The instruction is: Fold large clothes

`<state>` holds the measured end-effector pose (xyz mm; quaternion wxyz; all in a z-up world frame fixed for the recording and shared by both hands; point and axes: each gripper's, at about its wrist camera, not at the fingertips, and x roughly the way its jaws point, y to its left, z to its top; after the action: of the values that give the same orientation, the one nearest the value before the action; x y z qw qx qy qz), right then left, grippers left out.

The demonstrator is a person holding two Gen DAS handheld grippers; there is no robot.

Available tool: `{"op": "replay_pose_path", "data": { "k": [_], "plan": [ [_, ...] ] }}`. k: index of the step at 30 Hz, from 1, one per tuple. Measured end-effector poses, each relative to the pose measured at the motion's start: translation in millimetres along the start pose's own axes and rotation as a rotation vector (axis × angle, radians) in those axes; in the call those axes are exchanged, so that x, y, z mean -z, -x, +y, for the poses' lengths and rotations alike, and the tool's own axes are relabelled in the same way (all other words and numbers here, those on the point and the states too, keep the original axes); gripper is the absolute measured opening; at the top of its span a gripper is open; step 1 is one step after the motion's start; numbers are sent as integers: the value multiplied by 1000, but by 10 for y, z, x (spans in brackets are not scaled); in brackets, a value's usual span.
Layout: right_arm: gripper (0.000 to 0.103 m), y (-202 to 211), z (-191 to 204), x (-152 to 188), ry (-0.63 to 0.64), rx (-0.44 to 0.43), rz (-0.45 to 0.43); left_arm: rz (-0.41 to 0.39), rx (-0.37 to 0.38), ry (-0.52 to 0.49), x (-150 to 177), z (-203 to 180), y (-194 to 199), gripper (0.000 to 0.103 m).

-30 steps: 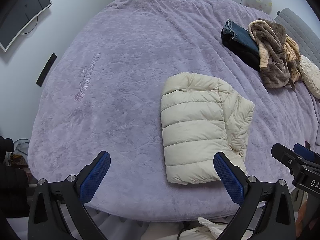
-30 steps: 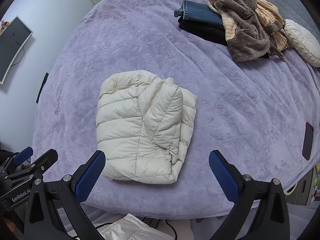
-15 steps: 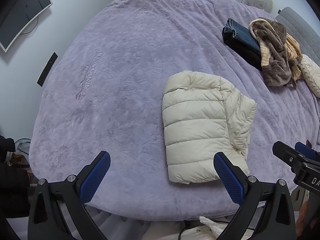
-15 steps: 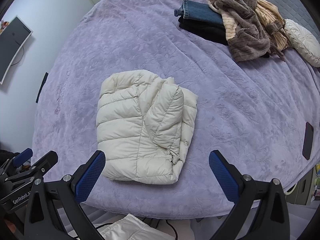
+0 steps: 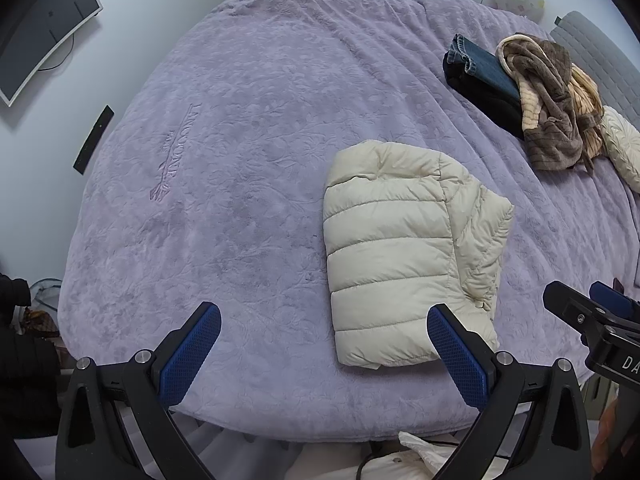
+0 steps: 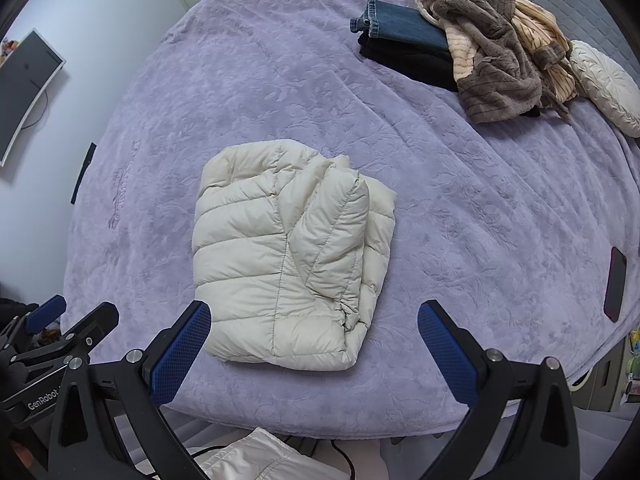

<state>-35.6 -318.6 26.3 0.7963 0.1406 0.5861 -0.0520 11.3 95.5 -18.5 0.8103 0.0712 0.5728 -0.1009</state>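
- Lay folded into a compact block on the purple bedspread (image 5: 240, 184): the cream puffer jacket (image 5: 404, 256), just ahead of the left gripper (image 5: 324, 344) and a little to its right side, its near corner hidden behind that gripper's right finger
- Sat in the right wrist view directly ahead of the right gripper (image 6: 314, 340), nearer its left finger than its right, with one sleeve doubled over the top and bunched toward the right edge
- Hung released, fingers spread wide, clear of the fabric and grasping nothing: both grippers, pulled up short of the bed's near edge
- Looked like the close of the fold on this garment, judging from the tidy block and the idle grippers; only the puffed-up sleeve hinted at a last press or tuck
- Called, in all likelihood, either for flattening that sleeve or for moving the block aside and reaching for another piece
- Waited far ahead and to the right of both grippers, well apart from the jacket: a loose heap of a brown fleece garment (image 6: 492, 52) over folded jeans (image 6: 400, 28) and something dark beneath
- Rested beside that heap, further right: a round cream cushion (image 6: 604, 84)
- Lay flat near the bed's right edge, right of the right gripper: a dark phone (image 6: 615, 284)
- Showed no basket, box or other container on the bed; white fabric below its near edge too cut off to identify
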Motion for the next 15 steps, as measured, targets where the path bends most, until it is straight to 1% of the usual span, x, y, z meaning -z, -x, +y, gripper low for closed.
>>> {"op": "replay_pose_path", "data": {
  "k": [15],
  "plan": [
    [103,-2,8,-9,2,1,1,2,2,-5,-24,-13,-15,103]
  ]
}}
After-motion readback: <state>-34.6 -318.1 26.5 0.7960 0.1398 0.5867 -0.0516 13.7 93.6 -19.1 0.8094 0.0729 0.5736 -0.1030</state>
